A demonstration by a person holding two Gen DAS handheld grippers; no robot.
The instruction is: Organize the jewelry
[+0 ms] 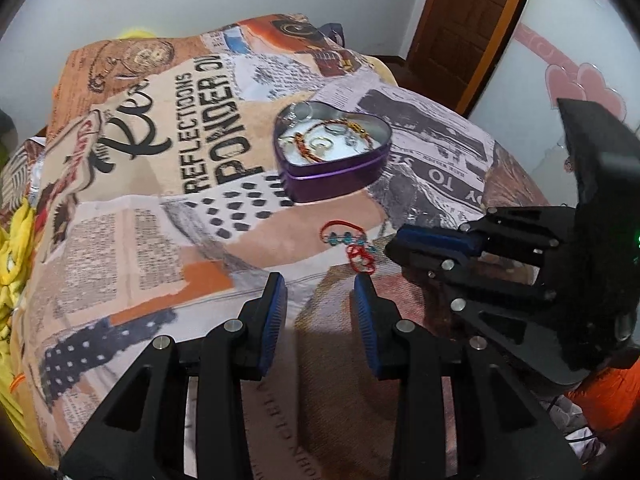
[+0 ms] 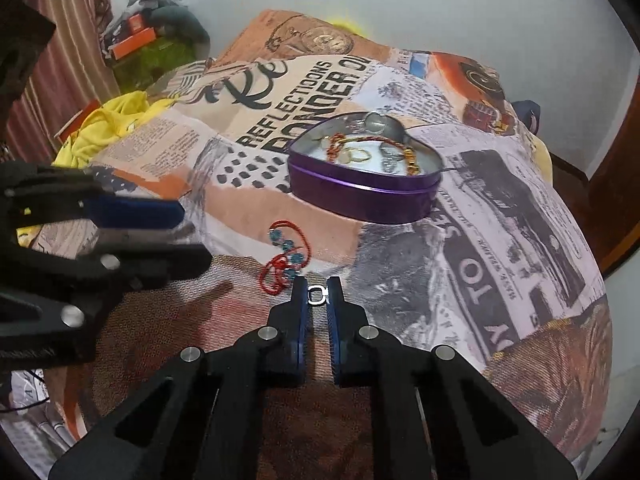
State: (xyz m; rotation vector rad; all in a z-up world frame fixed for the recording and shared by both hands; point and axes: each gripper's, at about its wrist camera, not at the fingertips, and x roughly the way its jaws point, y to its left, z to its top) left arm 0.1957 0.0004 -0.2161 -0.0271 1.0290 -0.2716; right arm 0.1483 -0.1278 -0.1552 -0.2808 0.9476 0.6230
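A purple heart-shaped tin (image 1: 335, 174) (image 2: 362, 196) stands open on the printed blanket and holds bracelets and rings. A red cord bracelet with blue beads (image 1: 352, 246) (image 2: 285, 258) lies on the blanket in front of the tin. My left gripper (image 1: 320, 284) is open and empty, just short of the bracelet. My right gripper (image 2: 318, 294) is shut on a small silver ring (image 2: 317, 295), next to the bracelet; it also shows in the left wrist view (image 1: 400, 246).
The printed blanket (image 1: 160, 220) covers a bed. Yellow cloth (image 2: 108, 120) lies at its left edge, with clutter beyond. A wooden door (image 1: 472, 12) stands behind on the right. The left gripper shows at the left of the right wrist view (image 2: 188, 236).
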